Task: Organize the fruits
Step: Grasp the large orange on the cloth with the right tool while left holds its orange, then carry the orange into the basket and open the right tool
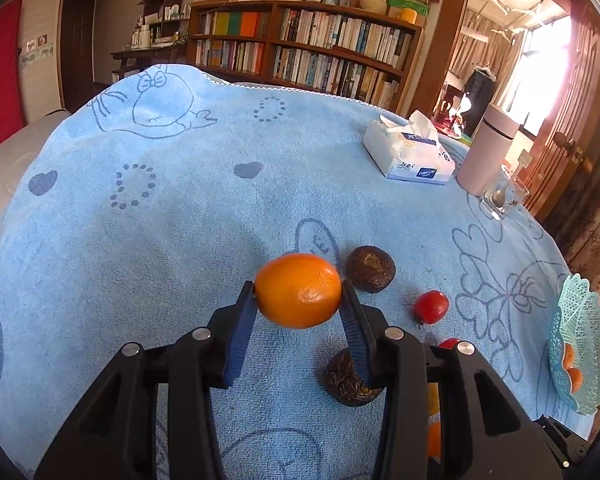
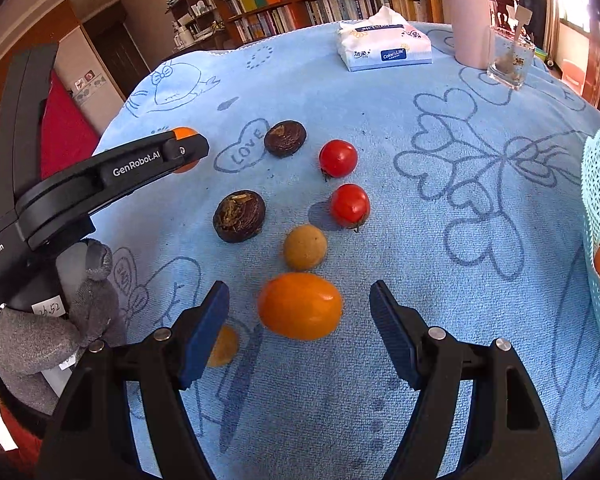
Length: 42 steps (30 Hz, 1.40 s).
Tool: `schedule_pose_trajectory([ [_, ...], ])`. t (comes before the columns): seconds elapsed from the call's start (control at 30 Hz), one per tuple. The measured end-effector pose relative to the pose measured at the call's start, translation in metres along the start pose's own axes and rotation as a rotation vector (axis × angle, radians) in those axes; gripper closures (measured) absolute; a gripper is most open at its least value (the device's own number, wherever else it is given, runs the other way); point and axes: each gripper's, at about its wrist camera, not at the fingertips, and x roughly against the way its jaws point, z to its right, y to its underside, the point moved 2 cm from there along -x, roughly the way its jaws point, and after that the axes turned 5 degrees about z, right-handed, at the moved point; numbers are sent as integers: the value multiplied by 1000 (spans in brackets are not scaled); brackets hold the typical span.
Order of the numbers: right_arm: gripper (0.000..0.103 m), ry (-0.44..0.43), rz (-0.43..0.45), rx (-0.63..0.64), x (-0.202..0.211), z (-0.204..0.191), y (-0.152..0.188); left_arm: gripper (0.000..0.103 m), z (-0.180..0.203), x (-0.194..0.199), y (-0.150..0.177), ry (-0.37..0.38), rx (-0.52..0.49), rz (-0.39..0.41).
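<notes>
Left tongs (image 1: 298, 294) clamp an orange (image 1: 298, 290) clear of the worktop (image 1: 180, 220), surely basket-bound (image 1: 580, 344), while right tongs (image 2: 300, 312) gape wide around another orange (image 2: 300, 306).

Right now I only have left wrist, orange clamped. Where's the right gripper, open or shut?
Observer: The right gripper is open, with a finger on either side of a second orange lying on the towel. It isn't touching it.
Operator: Anything beyond it? The held orange in the left gripper blocks me.
Observer: A small tan fruit sits just past the second orange.
Operator: Anything hidden near the fingers?
Observer: A small yellow-orange fruit is half hidden behind the right gripper's left finger.
</notes>
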Motion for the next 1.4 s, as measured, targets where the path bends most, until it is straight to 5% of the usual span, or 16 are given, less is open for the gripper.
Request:
schedule_pose_trajectory([
  [0.17,31,22,-12,7,-10,-1,2,61,0,-1,1,2,2,-4],
  [0.4,57,24,-4,25,-9,0,3,61,0,-4,4,0,1,-15],
  [0.83,57,82,100,0,27,11,2,61,5,-2,5,12,-13,-14],
  [1.4,57,283,249,-186,102,105,-5,60,16,-1,12,28,-48,-21],
])
